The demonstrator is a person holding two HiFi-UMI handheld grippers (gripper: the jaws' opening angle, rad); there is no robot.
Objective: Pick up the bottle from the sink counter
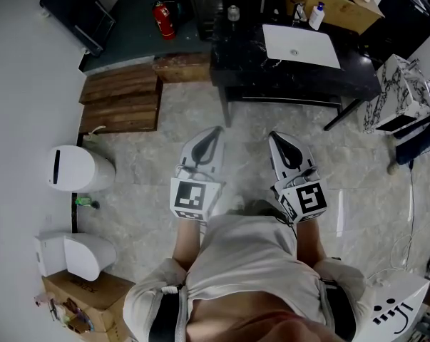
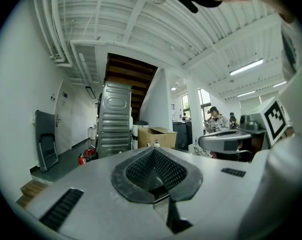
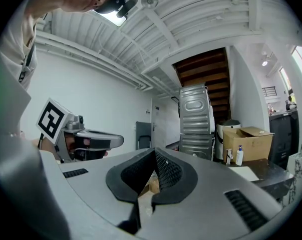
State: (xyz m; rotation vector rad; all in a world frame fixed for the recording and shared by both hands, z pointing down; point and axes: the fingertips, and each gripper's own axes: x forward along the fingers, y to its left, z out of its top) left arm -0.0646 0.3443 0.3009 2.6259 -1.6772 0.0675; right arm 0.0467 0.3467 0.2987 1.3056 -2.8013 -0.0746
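Across the pale, marbled stone floor [image 1: 286, 130] stands a glossy black table [image 1: 243, 63] veined with white, with one flat white rectangular sink [image 1: 301, 45] set in its top. A single bottle [image 1: 316, 16] stands upright on that table just past the sink's far right corner. It is slim white plastic with a blue top. One brown cardboard box [image 1: 343, 2] sits right behind it.

Two grey, wedge-shaped grippers are held side by side, each carrying a cube with a square marker, and both point level toward the table. The left gripper [image 1: 216, 130] has its ribbed black pads pressed together with nothing between them. The right gripper [image 1: 274, 135] is likewise closed and empty. The bottle is well apart from both, ahead and off to the right, on the right gripper's side.
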